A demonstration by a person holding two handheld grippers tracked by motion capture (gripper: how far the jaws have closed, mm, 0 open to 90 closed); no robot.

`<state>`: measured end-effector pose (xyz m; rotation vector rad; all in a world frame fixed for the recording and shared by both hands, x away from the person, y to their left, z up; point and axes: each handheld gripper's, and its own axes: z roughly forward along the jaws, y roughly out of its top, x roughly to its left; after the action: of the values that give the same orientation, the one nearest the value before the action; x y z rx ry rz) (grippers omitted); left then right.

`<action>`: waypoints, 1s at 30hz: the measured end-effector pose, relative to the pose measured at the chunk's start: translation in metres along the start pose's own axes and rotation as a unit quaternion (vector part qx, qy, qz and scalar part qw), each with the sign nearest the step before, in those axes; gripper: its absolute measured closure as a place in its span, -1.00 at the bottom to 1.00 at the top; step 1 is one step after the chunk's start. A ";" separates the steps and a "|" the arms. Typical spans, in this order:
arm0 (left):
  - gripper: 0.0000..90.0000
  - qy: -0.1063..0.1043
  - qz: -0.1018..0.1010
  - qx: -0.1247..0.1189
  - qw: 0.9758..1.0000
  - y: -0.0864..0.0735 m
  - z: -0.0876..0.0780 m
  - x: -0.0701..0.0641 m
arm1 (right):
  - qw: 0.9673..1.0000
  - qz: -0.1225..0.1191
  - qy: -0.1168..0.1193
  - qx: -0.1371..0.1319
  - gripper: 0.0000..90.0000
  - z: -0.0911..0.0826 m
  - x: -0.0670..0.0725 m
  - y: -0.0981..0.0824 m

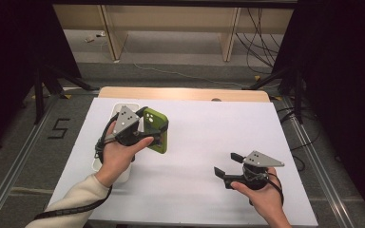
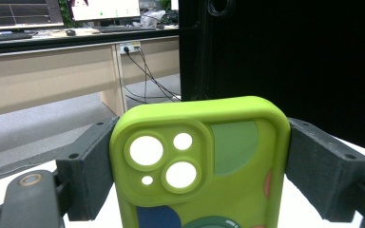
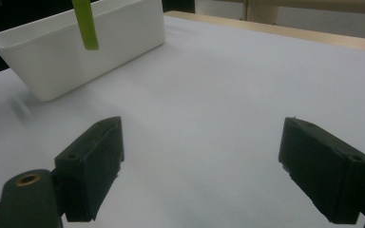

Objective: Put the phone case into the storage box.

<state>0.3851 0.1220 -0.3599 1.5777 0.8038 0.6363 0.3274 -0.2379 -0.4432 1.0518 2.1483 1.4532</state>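
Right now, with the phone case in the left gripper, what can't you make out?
- Inside of the white bin: right gripper view, its near wall hides it; high view, the left hand covers it.
- Lower half of the green phone case: left gripper view, cut off by the bottom edge.
- Case's inner face: turned away in the left gripper view.

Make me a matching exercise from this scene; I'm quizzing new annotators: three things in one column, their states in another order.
Things:
1. phone case
2. right gripper
3. white bin

States:
A. jaws open, nothing between them
B. clamped by its edges in the left gripper
C. standing on the white table, at its left side

Pairs: 1-B, 2-A, 3-C
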 end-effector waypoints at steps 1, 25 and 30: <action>-0.63 0.001 0.000 -0.001 1.000 0.000 0.000 0.001 | 1.000 0.001 -0.001 0.000 -0.64 0.000 0.000 0.000; -0.63 0.019 -0.005 -0.007 1.000 0.004 -0.006 0.012 | 1.000 0.006 -0.009 0.000 -0.64 -0.005 -0.003 -0.004; -0.63 0.022 -0.006 -0.008 1.000 0.005 -0.006 0.015 | 1.000 0.007 -0.010 -0.001 -0.64 -0.005 -0.003 -0.003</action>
<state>0.3897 0.1370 -0.3548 1.5476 0.8393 0.6693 0.3246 -0.2438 -0.4445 1.0785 2.1292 1.4463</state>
